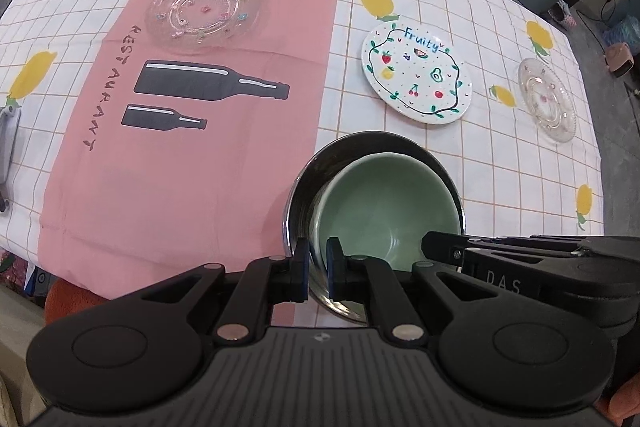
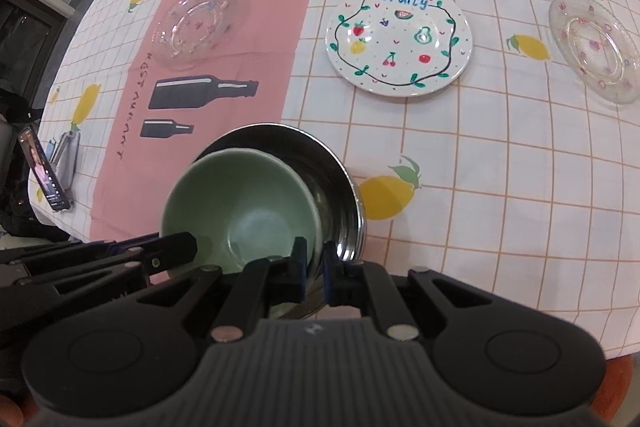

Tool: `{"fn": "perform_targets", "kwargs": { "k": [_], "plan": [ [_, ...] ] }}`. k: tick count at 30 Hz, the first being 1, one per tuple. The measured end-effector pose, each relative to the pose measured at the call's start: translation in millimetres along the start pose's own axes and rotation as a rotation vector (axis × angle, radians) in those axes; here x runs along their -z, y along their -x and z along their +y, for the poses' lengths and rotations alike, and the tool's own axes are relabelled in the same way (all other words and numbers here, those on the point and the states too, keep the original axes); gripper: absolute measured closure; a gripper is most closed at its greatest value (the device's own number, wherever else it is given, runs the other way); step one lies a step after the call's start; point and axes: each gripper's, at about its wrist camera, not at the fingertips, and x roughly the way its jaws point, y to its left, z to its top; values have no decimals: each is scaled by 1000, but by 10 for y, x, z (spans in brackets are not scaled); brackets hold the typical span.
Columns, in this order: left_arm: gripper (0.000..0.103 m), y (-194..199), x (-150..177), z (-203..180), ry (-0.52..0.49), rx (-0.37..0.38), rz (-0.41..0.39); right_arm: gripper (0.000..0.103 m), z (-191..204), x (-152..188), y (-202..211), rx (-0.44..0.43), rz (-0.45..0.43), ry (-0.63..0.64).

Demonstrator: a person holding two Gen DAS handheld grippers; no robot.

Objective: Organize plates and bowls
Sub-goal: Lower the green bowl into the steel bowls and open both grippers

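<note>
Bowls are nesting near the front edge of the table: we are holding a steel bowl (image 1: pixel 304 195) with a pale green bowl (image 1: pixel 384 203) sitting inside it, leaning toward one side of the steel wall rather than centred. We are clamping the left gripper (image 1: pixel 318 259) onto the near rim of the steel bowl, one pad outside the wall and one inside, and we are pinching the right gripper (image 2: pixel 316 261) onto the same rim from the other side, so the load is being carried evenly and the pair cannot tip. Both claws are clenched on thin metal, which is why the jaws look almost fully closed. Ahead on the checked lemon tablecloth (image 2: pixel 500 155) the plates are lying well apart: a white "Fruity" plate (image 2: pixel 400 43), a glass plate (image 2: pixel 198 25) on the pink runner (image 1: pixel 180 167), and a second glass plate (image 2: pixel 596 47) far to the right. We judge the bowls are already grouped, and the plates are waiting to be stacked.
</note>
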Motion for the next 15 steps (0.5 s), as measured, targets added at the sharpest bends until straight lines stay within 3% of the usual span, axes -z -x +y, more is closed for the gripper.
{"fn": "perform_targets", "kwargs": {
  "k": [15],
  "plan": [
    [93, -117, 15, -43, -12, -8, 26, 98, -30, -30, -153, 22, 15, 11]
  ]
}}
